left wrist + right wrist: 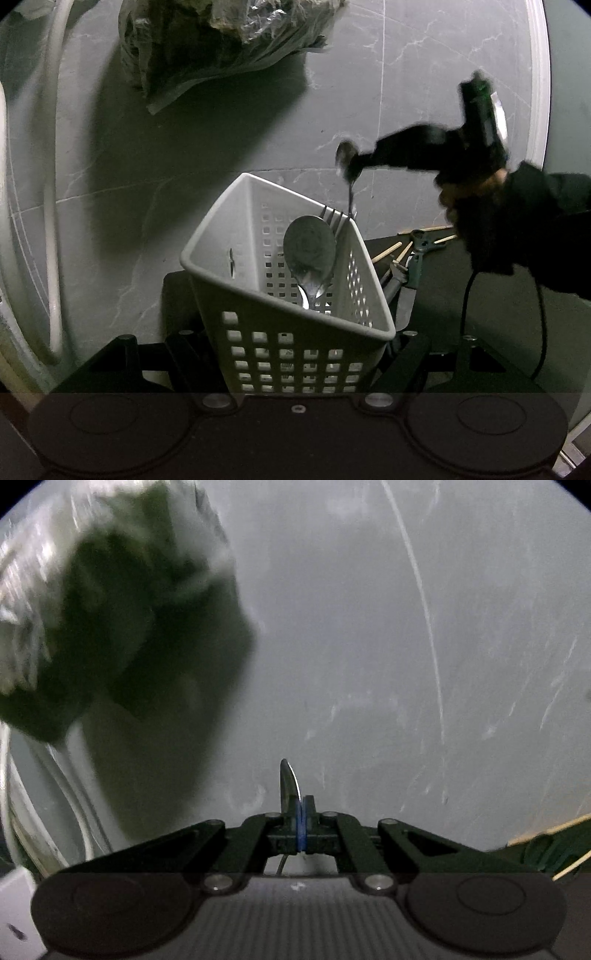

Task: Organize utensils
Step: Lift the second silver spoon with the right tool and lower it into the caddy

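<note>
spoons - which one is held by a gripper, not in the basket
The small spoon clamped in the right gripper, above the basket; the large spoon stands inside.

Basket held between the left claw's fingers, right claw raised to its right with a spoon

The basket (288, 295) is held in the left claw (295, 354), tilted, with a large spoon (309, 251) and a fork (338, 221) stood inside, against its right wall. Above the basket's right rim, a small spoon (347, 162) is gripped in the right claw (364, 160), bowl up and handle hanging down. Behind the basket, on the floor, a crumpled bag (218, 44) is seen. To the right of the basket, chopsticks (388, 253) are scattered on a desk (480, 314).
</note>
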The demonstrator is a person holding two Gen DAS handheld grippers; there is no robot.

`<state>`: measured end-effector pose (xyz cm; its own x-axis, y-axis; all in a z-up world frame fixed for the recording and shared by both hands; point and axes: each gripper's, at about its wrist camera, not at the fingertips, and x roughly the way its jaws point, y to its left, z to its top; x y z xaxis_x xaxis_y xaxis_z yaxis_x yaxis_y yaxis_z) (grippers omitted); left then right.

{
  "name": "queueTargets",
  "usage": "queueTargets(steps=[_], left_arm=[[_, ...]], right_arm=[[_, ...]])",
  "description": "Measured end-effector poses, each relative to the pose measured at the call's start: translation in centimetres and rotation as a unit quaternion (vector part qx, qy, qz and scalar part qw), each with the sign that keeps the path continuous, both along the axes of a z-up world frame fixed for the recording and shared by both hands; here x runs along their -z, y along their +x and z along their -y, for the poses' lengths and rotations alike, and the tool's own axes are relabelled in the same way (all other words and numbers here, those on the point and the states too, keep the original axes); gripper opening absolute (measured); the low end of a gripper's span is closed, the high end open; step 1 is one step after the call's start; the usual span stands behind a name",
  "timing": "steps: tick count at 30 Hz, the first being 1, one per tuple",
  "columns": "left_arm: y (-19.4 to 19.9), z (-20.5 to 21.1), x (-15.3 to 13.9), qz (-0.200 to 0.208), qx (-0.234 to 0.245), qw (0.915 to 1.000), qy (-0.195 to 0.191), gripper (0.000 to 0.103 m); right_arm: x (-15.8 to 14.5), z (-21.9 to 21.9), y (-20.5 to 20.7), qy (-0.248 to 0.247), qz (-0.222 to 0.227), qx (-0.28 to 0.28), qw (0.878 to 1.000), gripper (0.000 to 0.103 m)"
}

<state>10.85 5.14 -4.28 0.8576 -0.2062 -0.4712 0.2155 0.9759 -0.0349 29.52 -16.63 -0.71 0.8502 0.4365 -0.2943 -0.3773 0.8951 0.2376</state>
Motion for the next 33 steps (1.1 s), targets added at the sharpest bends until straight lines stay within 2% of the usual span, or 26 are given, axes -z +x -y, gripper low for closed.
queueTargets(steps=[10,15,24,33], left_arm=[[-0.3,0.1,0.2,0.002,-0.002,1.0000,0.000,0.076],[-0.1,0.1,0.2,0.003,-0.002,1.0000,0.001,0.076],[-0.1,0.1,0.2,0.004,0.000,1.0000,0.004,0.076],[-0.3,0.3,0.3,0.007,0.001,0.9999,0.010,0.076]], right_arm=[[-6.7,2.0,-6.2,0.056,0.086,0.011,0.995,0.000],[-9.1,1.7,-9.7,0.081,0.119,-0.011,0.989,0.000],[-9.8,-3.6,-14.4,0.076,0.164,-0.085,0.980,0.000],[-8.0,-6.0,-15.9,0.063,0.142,-0.117,0.981,0.001]])
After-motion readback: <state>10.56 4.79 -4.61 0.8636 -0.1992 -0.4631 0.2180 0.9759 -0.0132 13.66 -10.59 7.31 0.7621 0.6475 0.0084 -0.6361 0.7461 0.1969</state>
